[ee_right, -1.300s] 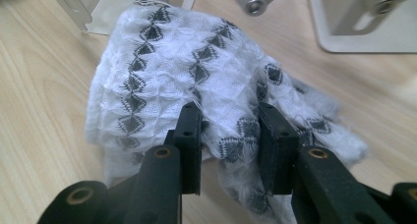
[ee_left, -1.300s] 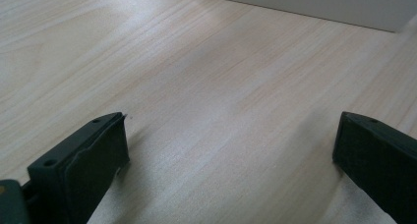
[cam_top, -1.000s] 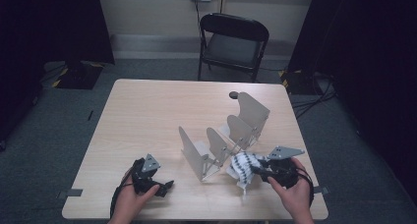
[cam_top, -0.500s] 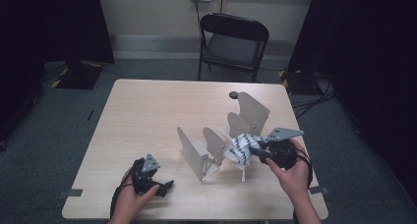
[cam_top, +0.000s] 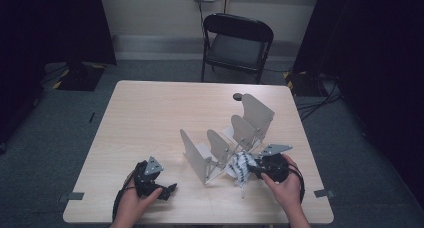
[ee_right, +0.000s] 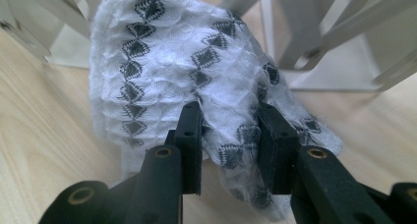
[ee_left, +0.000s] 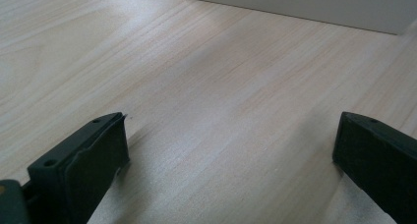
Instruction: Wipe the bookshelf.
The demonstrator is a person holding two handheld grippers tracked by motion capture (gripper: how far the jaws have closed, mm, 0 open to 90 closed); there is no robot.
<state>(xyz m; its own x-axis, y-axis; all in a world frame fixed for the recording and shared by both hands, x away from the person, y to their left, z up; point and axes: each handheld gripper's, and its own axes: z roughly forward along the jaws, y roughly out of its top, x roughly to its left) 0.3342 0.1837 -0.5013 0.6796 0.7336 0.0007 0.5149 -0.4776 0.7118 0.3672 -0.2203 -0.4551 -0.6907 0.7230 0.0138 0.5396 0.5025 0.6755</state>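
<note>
White cloth (ee_right: 196, 71) patterned with rows of black diamond shapes, centre of frame. Pale grey rack (cam_top: 227, 143) panels mid-frame. Light wood-grain table (cam_top: 150, 118). Black chair (cam_top: 237, 40) at top. Black right gripper (ee_right: 230, 135) below.

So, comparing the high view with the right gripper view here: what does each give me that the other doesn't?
The high view alone takes in the whole table, the left gripper resting near its front edge, the black folding chair beyond, and a small dark object at the far edge. The right gripper view alone shows the cloth's black diamond pattern and the right gripper with its jaws closed on a fold of it. Both show the cloth against the grey divider rack.
</note>
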